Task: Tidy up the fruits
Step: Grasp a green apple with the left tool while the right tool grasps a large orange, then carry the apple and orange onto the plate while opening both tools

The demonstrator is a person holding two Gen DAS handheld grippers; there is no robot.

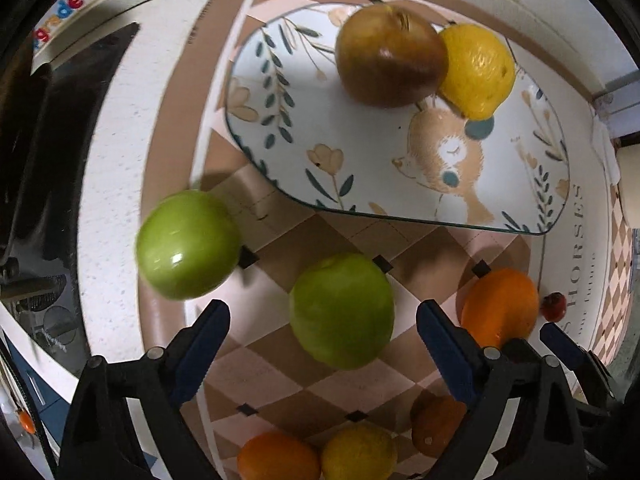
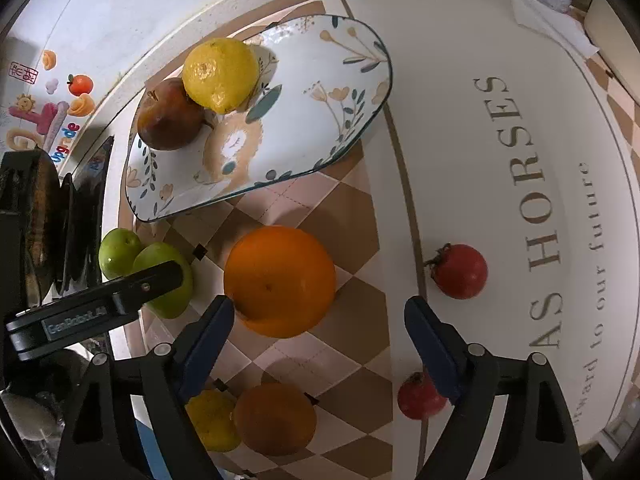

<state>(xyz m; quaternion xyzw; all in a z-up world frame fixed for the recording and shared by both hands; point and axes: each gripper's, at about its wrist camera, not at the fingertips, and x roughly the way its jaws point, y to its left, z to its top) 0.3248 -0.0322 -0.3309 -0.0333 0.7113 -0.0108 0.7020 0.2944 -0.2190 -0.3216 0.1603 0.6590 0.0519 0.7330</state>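
Observation:
A flowered oval plate (image 1: 352, 152) (image 2: 320, 92) holds a brownish-red apple (image 1: 390, 56) (image 2: 170, 116) and a lemon (image 1: 476, 70) (image 2: 220, 74), which touch. My left gripper (image 1: 323, 312) points down, open, above a green apple (image 1: 342, 310) that lies between its blue fingers without contact. A second green apple (image 1: 188, 244) lies to the left. My right gripper (image 2: 319, 304) is open over a large orange (image 2: 280, 280) (image 1: 500, 306); its left fingertip is right beside the peel. Two small red fruits (image 2: 460, 272) (image 2: 420, 396) lie to the right.
A yellow citrus (image 2: 212, 420) and a darker orange (image 2: 276, 420) lie near the front under the fingers. The checked tablecloth (image 2: 348, 216) has a white border with lettering. Dark flat objects (image 2: 40, 220) stand at the left; a white tissue (image 2: 548, 20) lies far right.

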